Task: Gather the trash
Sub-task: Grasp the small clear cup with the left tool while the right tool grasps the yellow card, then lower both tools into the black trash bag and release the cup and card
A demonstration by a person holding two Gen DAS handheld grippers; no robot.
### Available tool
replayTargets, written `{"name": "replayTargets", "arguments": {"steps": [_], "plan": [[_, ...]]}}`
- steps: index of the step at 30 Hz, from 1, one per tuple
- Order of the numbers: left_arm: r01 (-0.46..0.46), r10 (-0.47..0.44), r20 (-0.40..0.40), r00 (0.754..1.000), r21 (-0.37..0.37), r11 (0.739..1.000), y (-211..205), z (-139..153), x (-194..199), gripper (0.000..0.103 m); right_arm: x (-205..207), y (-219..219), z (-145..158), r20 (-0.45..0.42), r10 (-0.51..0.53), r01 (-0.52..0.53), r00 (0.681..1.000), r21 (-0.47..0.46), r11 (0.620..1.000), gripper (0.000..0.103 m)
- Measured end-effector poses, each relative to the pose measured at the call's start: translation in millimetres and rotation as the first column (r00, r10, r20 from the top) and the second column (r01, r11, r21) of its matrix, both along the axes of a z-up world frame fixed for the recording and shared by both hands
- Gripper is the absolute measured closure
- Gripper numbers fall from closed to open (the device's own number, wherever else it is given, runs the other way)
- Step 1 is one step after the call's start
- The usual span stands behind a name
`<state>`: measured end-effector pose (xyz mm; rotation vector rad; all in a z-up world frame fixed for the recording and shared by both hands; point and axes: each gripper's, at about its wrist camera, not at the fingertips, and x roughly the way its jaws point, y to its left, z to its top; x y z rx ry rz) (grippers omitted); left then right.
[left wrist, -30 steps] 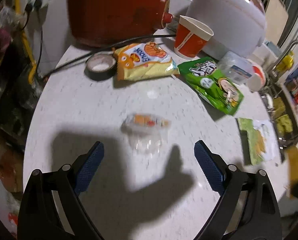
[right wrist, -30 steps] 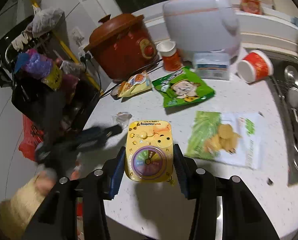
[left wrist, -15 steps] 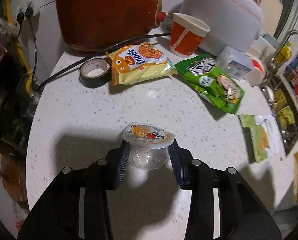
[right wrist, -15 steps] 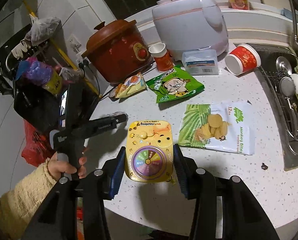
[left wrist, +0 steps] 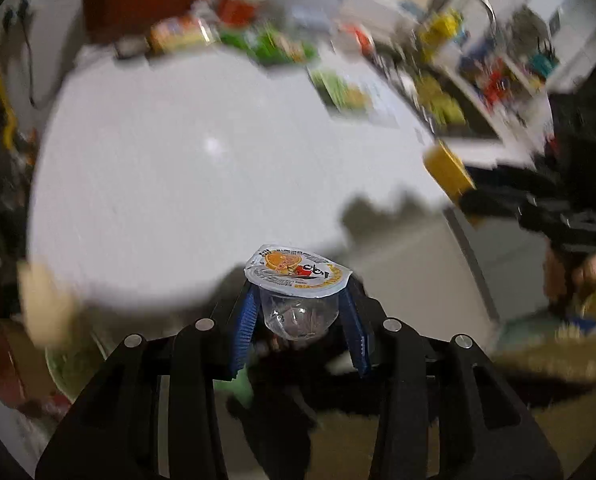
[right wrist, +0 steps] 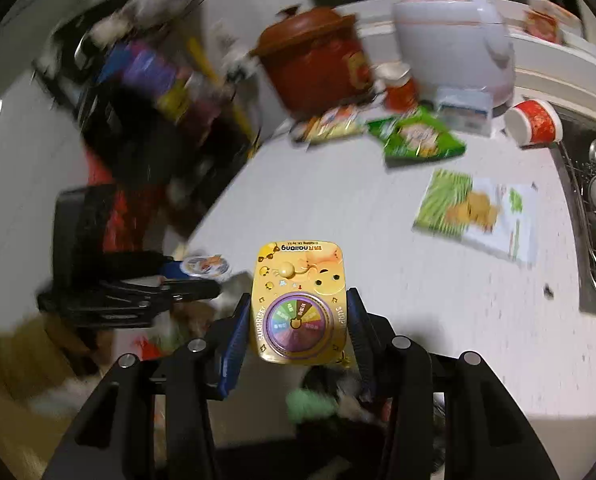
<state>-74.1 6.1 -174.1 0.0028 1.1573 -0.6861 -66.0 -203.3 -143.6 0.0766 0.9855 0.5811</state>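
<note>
Beyond the counter [left wrist: 201, 184] edge, your left gripper [left wrist: 298, 320] clamps the jelly cup [left wrist: 298, 292] by its clear body, lid up. Your right gripper [right wrist: 293, 328] grips the yellow pack [right wrist: 298, 300] over that edge, just right of the cup [right wrist: 205, 266].

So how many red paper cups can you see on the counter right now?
2: one paper cup upright between the red cooker and white cooker, another cup on its side by the sink. Others may be hidden.

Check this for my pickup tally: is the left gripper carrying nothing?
No. The left gripper is clamped on a clear jelly cup with an orange-printed foil lid, held between its blue pads.
</note>
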Motion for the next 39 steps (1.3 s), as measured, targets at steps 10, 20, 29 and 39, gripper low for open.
{"name": "replayTargets", "arguments": {"steps": [10,20,29,39], "plan": [[0.163,-0.140,-0.214,0.967,0.093,0.982,-61,-150,-41,0.064,-46,-4,-128,-0.229,0.007,-0.037,0.973,-0.124,0.992,0.057],[0.113,-0.006,-0.365,0.931,0.273,0.955,-88,-305,5,0.035,-27,-19,-291,-0.337,-0.162,0.057,0.927,-0.299,0.952,0.032],[0.139,-0.019,-0.355,0.935,0.315,0.939,-63,-279,-17,0.030,-22,-28,-267,-0.319,-0.167,0.066,0.933,-0.303,0.951,0.031],[0.111,-0.077,-0.267,0.961,0.113,0.987,-50,-141,-41,0.015,-14,11,-55,-0.054,0.068,-0.064,0.996,0.072,0.995,0.006]]}}
